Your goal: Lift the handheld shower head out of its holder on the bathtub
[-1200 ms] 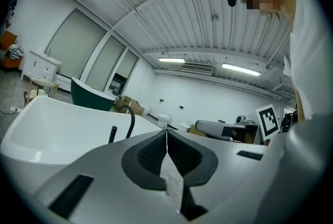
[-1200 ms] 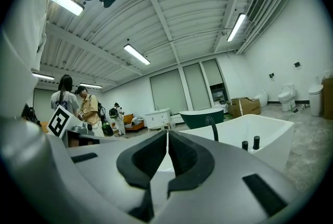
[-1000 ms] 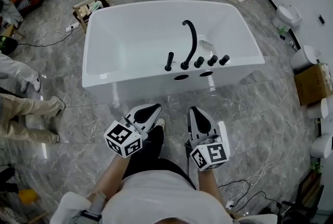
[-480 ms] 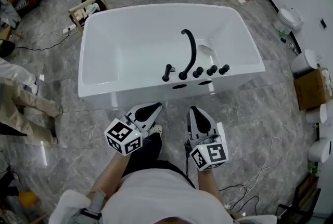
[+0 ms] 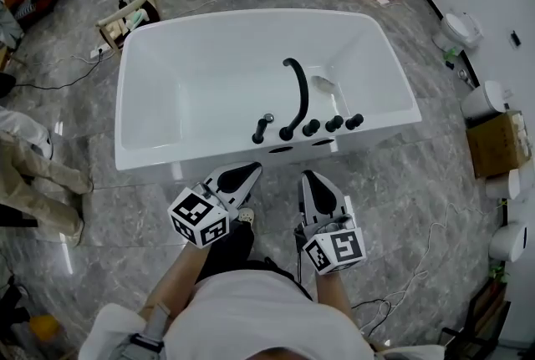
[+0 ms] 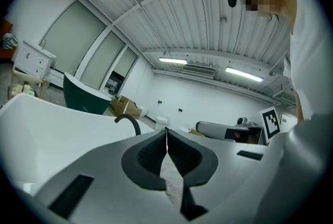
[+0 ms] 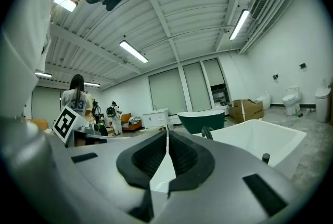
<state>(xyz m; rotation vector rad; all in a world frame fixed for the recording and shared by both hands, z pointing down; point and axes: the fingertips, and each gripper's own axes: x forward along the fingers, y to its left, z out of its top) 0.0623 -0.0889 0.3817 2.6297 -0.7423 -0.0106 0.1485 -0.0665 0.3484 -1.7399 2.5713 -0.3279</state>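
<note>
1. Neither gripper view shows the black handheld shower head [image 5: 262, 127]. The grey bodies of the tongs fill the lower part of both views. Only the head view shows it, and there it is so small that its holder cannot be told apart from it.
2. In the left gripper view, the arch of the black curved spout [image 6: 130, 122] and a stretch of the white rectangular bathtub [image 6: 41, 124] rise above the tongs. The right gripper view shows the bathtub [image 7: 260, 137], part of the spout [image 7: 207, 133] and one of the black round knobs [image 7: 266, 157].
3. The left tongs [image 5: 252, 170] [image 6: 166, 133] have their jaws pressed together with nothing between them. The right tongs [image 5: 308, 177] [image 7: 166, 134] are closed and empty too.
4. The shower head stands on the near deck of the bathtub [image 5: 209, 83]. It is straight ahead of the left tongs' tips and apart from them, with the tub's outer wall between. From the right tongs it lies ahead and to the left. It is the leftmost fitting, just left of the spout [image 5: 298, 91], with the knobs [image 5: 333, 124] further right.
5. Its long axis is roughly upright. The silver-tipped top end points up and leans slightly towards the spout.
</note>
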